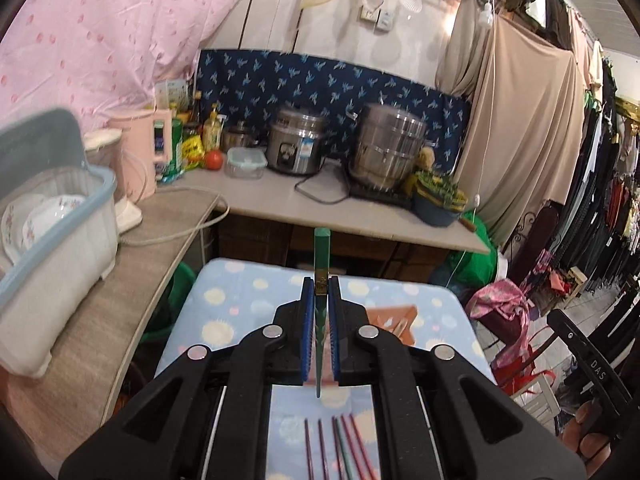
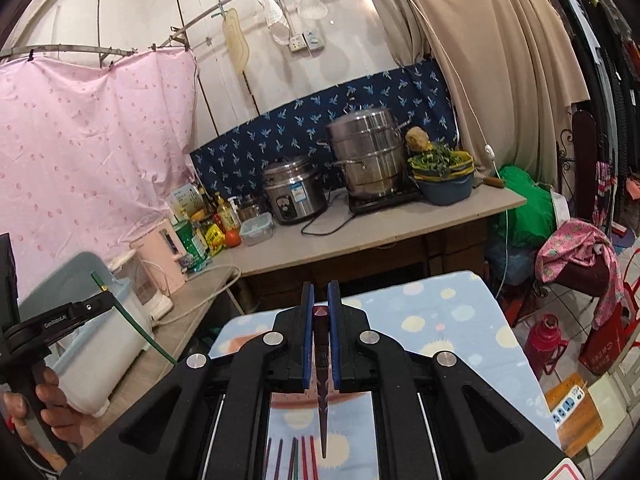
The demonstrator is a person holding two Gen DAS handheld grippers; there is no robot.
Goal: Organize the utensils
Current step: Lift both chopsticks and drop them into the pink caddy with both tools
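My left gripper is shut on a green chopstick, held above the table with its thick end pointing away from me. It also shows in the right wrist view, where the left gripper sits at the far left. My right gripper is shut on a dark maroon chopstick, thick end forward. Several loose red, purple and green chopsticks lie on the patterned tablecloth under both grippers; they also show in the right wrist view.
An orange tray lies on the table beyond my left gripper. A dish rack with bowls stands on the left counter. A rice cooker and steel steamer sit on the back counter. Chairs and clothes racks crowd the right.
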